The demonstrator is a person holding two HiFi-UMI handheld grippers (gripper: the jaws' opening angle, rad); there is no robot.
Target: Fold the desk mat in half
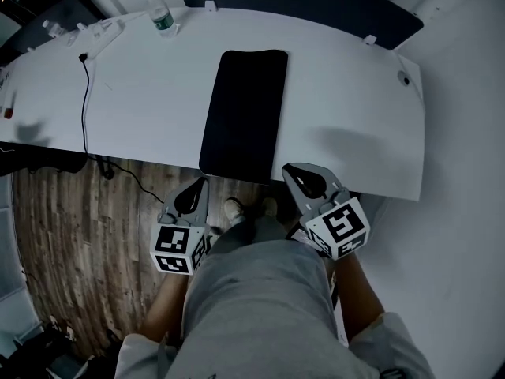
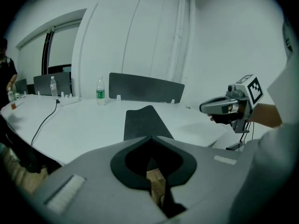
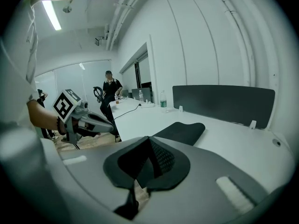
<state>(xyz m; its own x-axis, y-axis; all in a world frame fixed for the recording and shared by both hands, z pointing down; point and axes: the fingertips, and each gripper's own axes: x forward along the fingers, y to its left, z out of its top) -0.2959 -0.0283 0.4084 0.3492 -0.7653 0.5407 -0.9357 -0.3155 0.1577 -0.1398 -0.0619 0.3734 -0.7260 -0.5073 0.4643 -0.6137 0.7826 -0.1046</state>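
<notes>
The left tongs (image 1: 199, 186) and right tongs (image 1: 290, 170) were both pinched shut and empty just short of the flat mat (image 1: 243, 113), seemingly poised to take its near corners.

Desk mat (image 1: 243, 113) plain black. Table (image 1: 347, 93) white. Floor (image 1: 71, 235) brown wood-grain. Bottle (image 1: 161, 13) label green. Cable (image 1: 84, 109) black.

Premises: an office meeting room. A long white table (image 1: 142, 93) spans the upper frame, carrying a desk mat (image 1: 243, 113), a water bottle (image 1: 162, 14) and a trailing cable (image 1: 84, 93). A dark divider panel (image 2: 145, 88) stands on its far edge. Wood-pattern floor (image 1: 71, 235) at lower left.
</notes>
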